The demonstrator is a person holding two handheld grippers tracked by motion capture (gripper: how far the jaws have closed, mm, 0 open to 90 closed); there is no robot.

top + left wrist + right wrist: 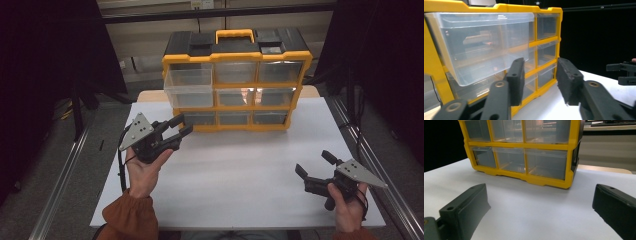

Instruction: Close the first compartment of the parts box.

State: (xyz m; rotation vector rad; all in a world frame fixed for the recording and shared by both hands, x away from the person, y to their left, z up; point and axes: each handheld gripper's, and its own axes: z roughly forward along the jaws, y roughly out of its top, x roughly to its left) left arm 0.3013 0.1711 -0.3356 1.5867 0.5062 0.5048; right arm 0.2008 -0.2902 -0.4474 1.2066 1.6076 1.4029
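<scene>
A yellow and black drawer cabinet (235, 75) with clear drawers stands at the back of the white table (240, 175). Its top-left drawer (189, 82) is pulled out toward me. My left gripper (184, 125) hovers just below and in front of that drawer, open, with nothing between the jaws. In the left gripper view the pulled-out drawer (484, 45) fills the upper left, beyond and above the jaws of the left gripper (540, 75). My right gripper (312, 162) is held low at the table's right front, open and empty. In the right gripper view, the right gripper (540, 200) faces the cabinet's bottom row (524, 160) from a distance.
The cabinet has a yellow carry handle (234, 35) on its black lid. Metal rails (65, 165) run along both sides of the table. My right gripper (614, 73) shows far off at the right in the left gripper view. Dark curtains surround the area.
</scene>
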